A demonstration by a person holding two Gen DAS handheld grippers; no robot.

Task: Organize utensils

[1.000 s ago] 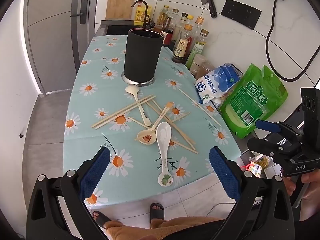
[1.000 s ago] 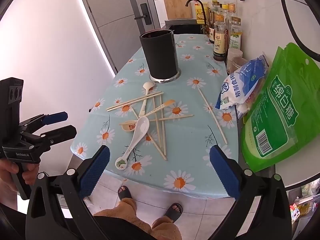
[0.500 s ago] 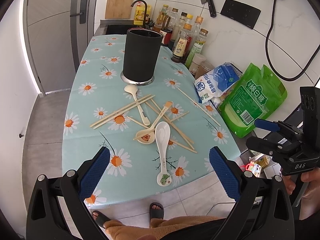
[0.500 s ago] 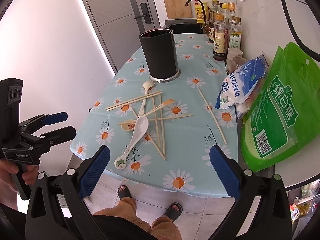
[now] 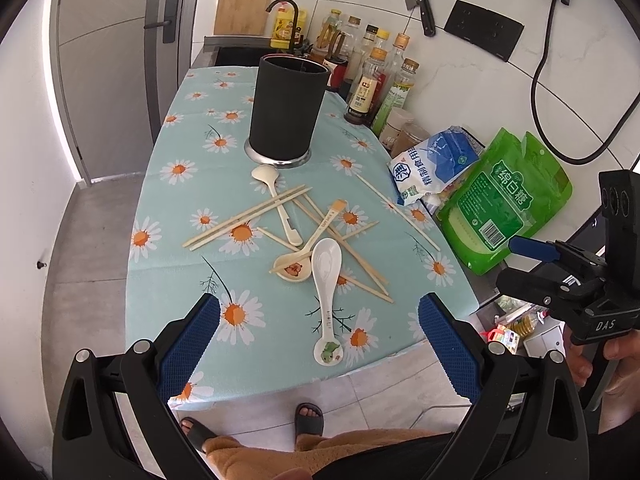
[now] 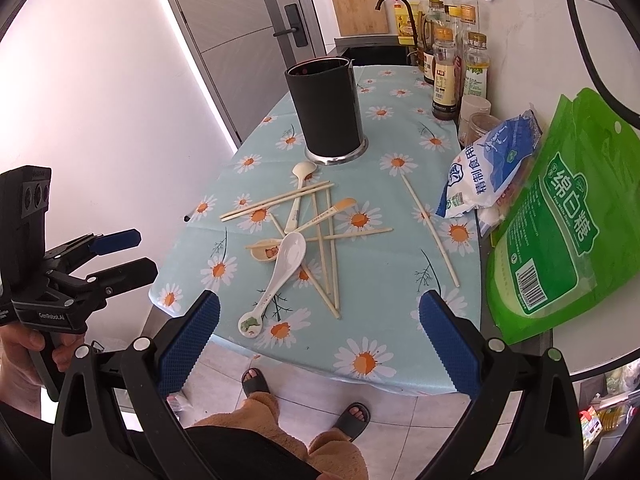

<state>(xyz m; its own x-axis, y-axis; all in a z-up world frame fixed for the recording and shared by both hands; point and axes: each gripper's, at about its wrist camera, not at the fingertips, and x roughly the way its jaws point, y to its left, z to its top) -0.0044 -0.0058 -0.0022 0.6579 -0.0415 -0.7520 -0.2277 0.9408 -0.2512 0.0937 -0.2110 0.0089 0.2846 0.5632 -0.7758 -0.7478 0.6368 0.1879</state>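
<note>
Left wrist view: the right gripper (image 5: 532,266), at the far right, reads "DAS". A green bag (image 5: 506,204) and a blue-white bag (image 5: 434,166) carry Chinese print. A daisy-patterned tablecloth (image 5: 176,248) covers a kitchen table. The left gripper (image 5: 318,346) hangs released and empty just above the near edge; a white spoon (image 5: 326,280), chopsticks (image 5: 248,216) and a black holder (image 5: 288,110) lie beyond.

Right wrist view: the left gripper reads "GenRobot.AI". The right gripper (image 6: 318,346) is spread wide, empty, near the white spoon's handle.
</note>
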